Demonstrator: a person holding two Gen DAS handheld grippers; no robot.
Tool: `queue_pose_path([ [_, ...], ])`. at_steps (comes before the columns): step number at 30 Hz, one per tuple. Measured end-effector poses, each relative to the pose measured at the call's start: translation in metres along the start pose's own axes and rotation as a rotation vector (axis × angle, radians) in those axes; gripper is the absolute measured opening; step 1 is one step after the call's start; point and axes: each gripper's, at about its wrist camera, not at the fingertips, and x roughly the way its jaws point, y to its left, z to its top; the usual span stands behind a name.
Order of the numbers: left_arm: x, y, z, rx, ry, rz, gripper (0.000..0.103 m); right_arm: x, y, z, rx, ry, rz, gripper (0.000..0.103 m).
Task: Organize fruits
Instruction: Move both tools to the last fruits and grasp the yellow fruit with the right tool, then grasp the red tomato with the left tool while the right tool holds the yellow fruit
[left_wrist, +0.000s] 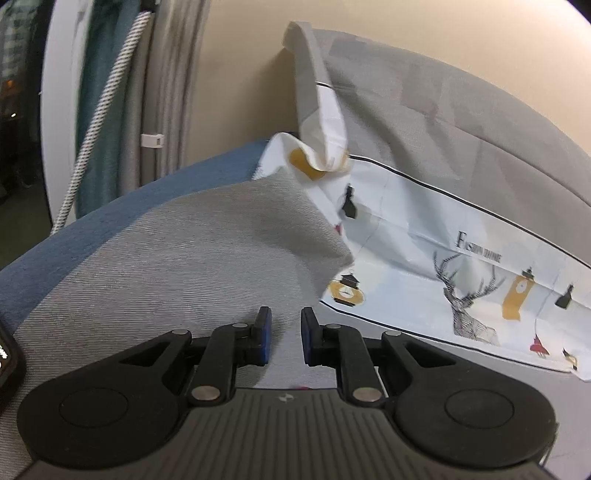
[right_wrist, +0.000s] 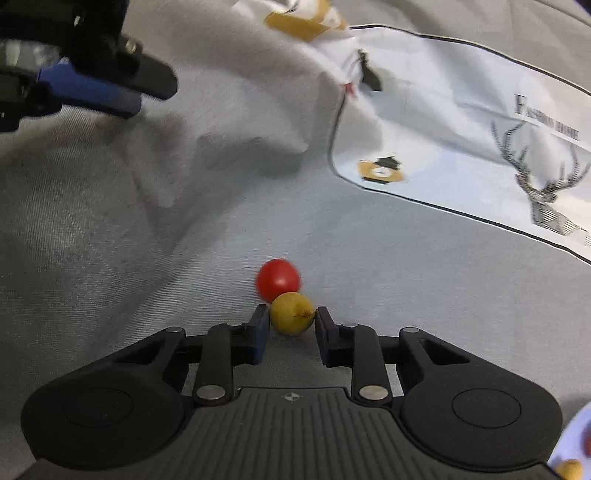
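In the right wrist view a small yellow fruit (right_wrist: 291, 313) lies on the grey cloth (right_wrist: 110, 229), wedged between the tips of my right gripper (right_wrist: 291, 321). Both pads (right_wrist: 260, 328) touch its sides. A red round fruit (right_wrist: 277, 278) sits just beyond it, touching it. My left gripper (right_wrist: 92, 92) hangs at the upper left of that view. In the left wrist view the left gripper (left_wrist: 286, 332) stands nearly shut. A raised fold of grey cloth (left_wrist: 207, 240) runs into the narrow gap between its fingers.
A white printed pillowcase (right_wrist: 461, 140) with a deer drawing lies at the right, also seen as the pillowcase (left_wrist: 443, 266) against a grey headboard (left_wrist: 443, 122). A white plate's rim (right_wrist: 574, 424) with a yellow fruit (right_wrist: 570, 469) shows at the bottom right. Curtains (left_wrist: 122, 92) hang at the left.
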Motion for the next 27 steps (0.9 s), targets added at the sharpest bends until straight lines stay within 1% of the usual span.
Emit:
queue_pose_path([
  [2, 0.002, -0.008, -0.003, 0.042, 0.011, -0.03, 0.018, -0.007, -0.008, -0.003, 0.019, 0.012, -0.027, 0.028],
  [5, 0.009, -0.022, -0.013, 0.125, 0.068, -0.084, 0.019, -0.017, -0.021, -0.015, 0.051, 0.046, -0.062, 0.028],
  [7, 0.014, -0.031, -0.021, 0.189, 0.097, -0.096, 0.02, -0.027, -0.028, -0.027, 0.064, 0.058, -0.083, 0.028],
  [9, 0.021, -0.039, -0.028, 0.237, 0.135, -0.098, 0.024, -0.038, -0.031, -0.04, 0.066, 0.063, -0.091, 0.028],
  [10, 0.026, -0.041, -0.032, 0.252, 0.156, -0.097, 0.032, -0.045, -0.032, -0.046, 0.063, 0.057, -0.092, 0.028],
  [11, 0.033, -0.044, -0.037, 0.271, 0.185, -0.092, 0.037, -0.053, -0.032, -0.053, 0.058, 0.051, -0.093, 0.028],
  [12, 0.04, -0.047, -0.041, 0.29, 0.205, -0.083, 0.038, -0.059, -0.031, -0.061, 0.052, 0.058, -0.094, 0.028],
  [14, 0.051, -0.054, -0.048, 0.335, 0.218, -0.052, 0.039, -0.065, -0.028, -0.066, 0.049, 0.09, -0.101, 0.028],
  [16, 0.062, -0.059, -0.052, 0.371, 0.221, -0.016, 0.042, -0.075, -0.025, -0.067, 0.05, 0.066, -0.082, 0.028],
  [18, 0.075, -0.062, -0.057, 0.393, 0.237, 0.022, 0.045, -0.084, -0.022, -0.071, 0.044, 0.068, -0.071, 0.028],
  [19, 0.082, -0.063, -0.06, 0.408, 0.247, 0.046, 0.051, -0.087, -0.022, -0.073, 0.049, 0.072, -0.061, 0.028],
  [20, 0.088, -0.064, -0.063, 0.42, 0.253, 0.064, 0.054, -0.09, -0.021, -0.074, 0.055, 0.072, -0.052, 0.028],
  [21, 0.094, -0.064, -0.066, 0.435, 0.261, 0.082, 0.054, -0.093, -0.02, -0.074, 0.056, 0.068, -0.042, 0.028],
  [25, 0.114, -0.064, -0.072, 0.455, 0.294, 0.111, 0.053, -0.101, -0.016, -0.075, 0.046, 0.057, -0.029, 0.028],
  [26, 0.118, -0.063, -0.073, 0.456, 0.298, 0.118, 0.045, -0.1, -0.018, -0.074, 0.051, 0.057, -0.028, 0.028],
  [27, 0.12, -0.061, -0.073, 0.452, 0.3, 0.126, 0.039, -0.101, -0.019, -0.074, 0.056, 0.058, -0.026, 0.028],
])
